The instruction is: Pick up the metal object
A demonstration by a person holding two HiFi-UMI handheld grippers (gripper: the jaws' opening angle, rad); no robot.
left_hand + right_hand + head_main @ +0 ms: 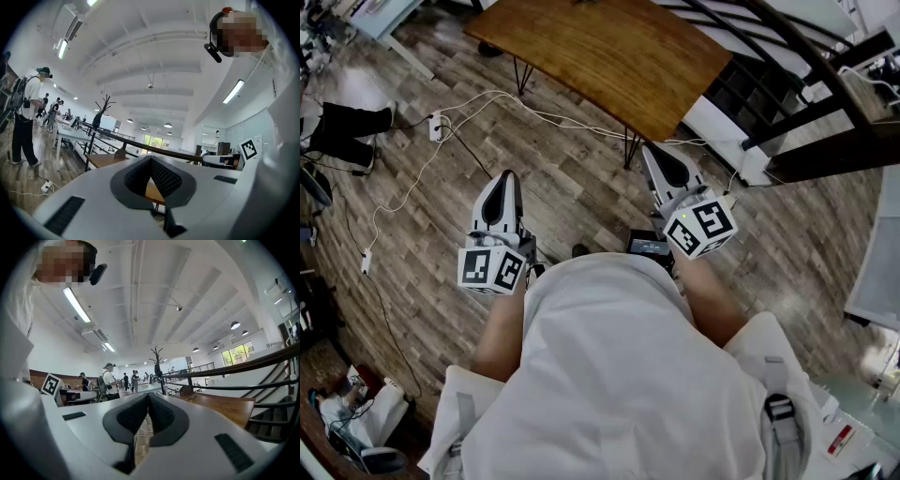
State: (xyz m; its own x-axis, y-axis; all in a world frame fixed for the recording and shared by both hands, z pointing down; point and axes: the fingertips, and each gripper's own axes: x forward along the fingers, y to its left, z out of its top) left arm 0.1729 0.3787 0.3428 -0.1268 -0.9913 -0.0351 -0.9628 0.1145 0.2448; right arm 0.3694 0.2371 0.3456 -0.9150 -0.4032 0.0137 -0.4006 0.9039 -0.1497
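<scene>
Facing glossy curved wooden table [609,56], right claw [148,395] closed.

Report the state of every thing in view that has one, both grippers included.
left gripper, shut, nothing between its jaws
right gripper, shut, nothing between its jaws
wooden table, upright on the floor ahead of both grippers, untouched
power strip, lying on the floor, white cables running from it
metal object, not identifiable in any view

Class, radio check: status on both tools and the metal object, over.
Left tool shut, empty. Right tool the same. Metal object not seen. Wooden table ahead.
</scene>
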